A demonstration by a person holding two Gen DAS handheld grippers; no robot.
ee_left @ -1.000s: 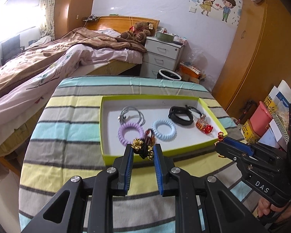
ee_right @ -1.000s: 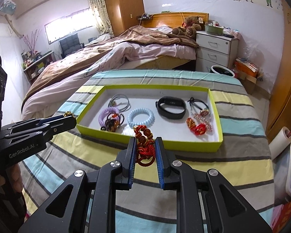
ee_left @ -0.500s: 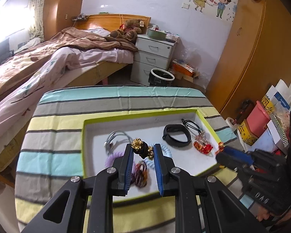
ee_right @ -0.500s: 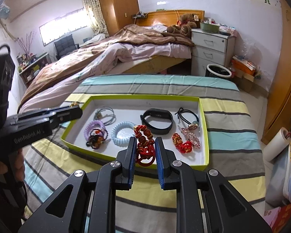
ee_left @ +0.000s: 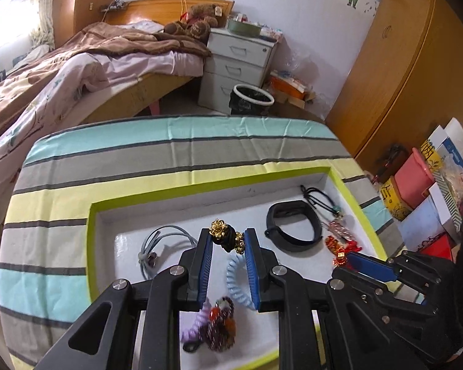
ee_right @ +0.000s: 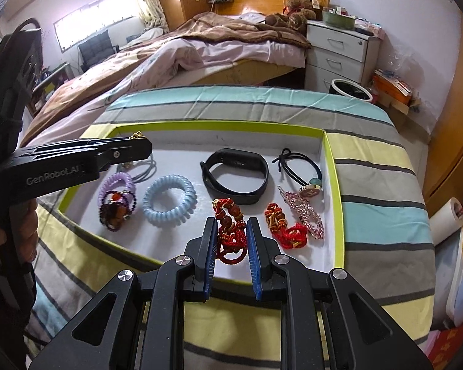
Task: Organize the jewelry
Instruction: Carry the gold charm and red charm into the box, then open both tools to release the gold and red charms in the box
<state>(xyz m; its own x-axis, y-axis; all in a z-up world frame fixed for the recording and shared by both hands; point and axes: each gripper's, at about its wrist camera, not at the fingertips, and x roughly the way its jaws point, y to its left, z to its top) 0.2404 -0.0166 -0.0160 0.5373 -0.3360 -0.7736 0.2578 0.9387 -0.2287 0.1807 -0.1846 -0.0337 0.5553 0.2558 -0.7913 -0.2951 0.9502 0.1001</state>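
My left gripper (ee_left: 228, 240) is shut on a black hair tie with gold flowers (ee_left: 225, 236) and hovers over the green-rimmed white tray (ee_left: 182, 189), above the blue coil band (ee_left: 236, 280). My right gripper (ee_right: 230, 231) is shut on a red beaded bracelet (ee_right: 230, 226) over the tray's (ee_right: 219, 125) near part, beside a second red bracelet (ee_right: 282, 226). In the tray lie a black wristband (ee_right: 236, 174), a purple coil band (ee_right: 117, 185) with a dark beaded piece (ee_right: 115, 208), a pink clip (ee_right: 307, 211), a black elastic (ee_right: 299, 168) and a grey tie (ee_left: 159, 246).
The tray rests on a striped cloth (ee_right: 376, 185) over a table. Behind it are a bed (ee_right: 182, 52), a white drawer unit (ee_right: 339, 52) and a bin (ee_left: 251, 100). Boxes and a red tub (ee_left: 413, 175) stand right of the table, by a wooden wardrobe (ee_left: 398, 71).
Both grippers have moved forward and down over the tray, each keeping its item. The left now hangs above the blue coil band; the right has crossed the tray's near rim.
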